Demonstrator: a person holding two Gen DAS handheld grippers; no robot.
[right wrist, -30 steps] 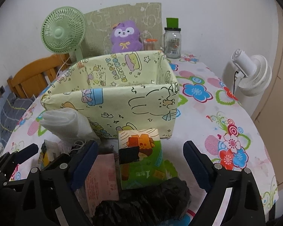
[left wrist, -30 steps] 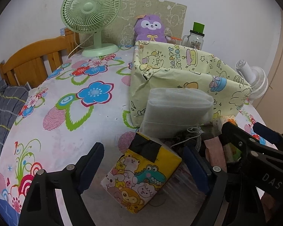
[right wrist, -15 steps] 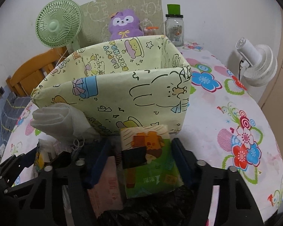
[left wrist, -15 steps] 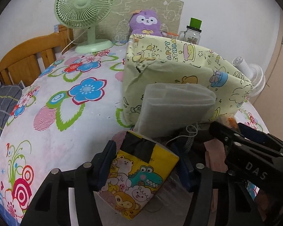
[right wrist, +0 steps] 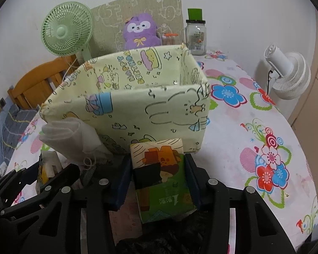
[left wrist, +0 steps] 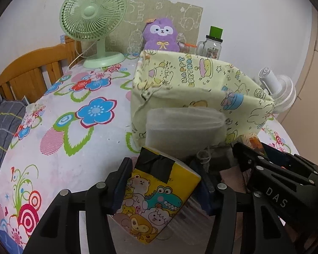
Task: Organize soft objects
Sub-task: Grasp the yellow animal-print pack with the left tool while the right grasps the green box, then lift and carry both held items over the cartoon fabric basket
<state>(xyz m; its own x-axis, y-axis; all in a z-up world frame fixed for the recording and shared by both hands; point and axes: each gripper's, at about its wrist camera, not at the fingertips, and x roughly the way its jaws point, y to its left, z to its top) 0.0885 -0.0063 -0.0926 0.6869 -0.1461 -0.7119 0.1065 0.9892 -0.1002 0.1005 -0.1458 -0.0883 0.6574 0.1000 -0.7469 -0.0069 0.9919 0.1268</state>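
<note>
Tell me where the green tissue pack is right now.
In the right wrist view, the green tissue pack sits clamped in the right gripper, just in front of the yellow fabric bin, with the white mesh bag to its left.

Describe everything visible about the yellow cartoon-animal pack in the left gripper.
The yellow tissue pack is a soft, plastic-wrapped block printed with cartoon animals: a bear, a green crocodile, a monkey, a sheep. Black tape crosses its upper face. It sits tilted, one corner toward the camera, clamped between the left gripper fingers on both sides. Its lower end hangs over clear plastic; behind it stands a white fabric roll, though contact between them is unclear.
</note>
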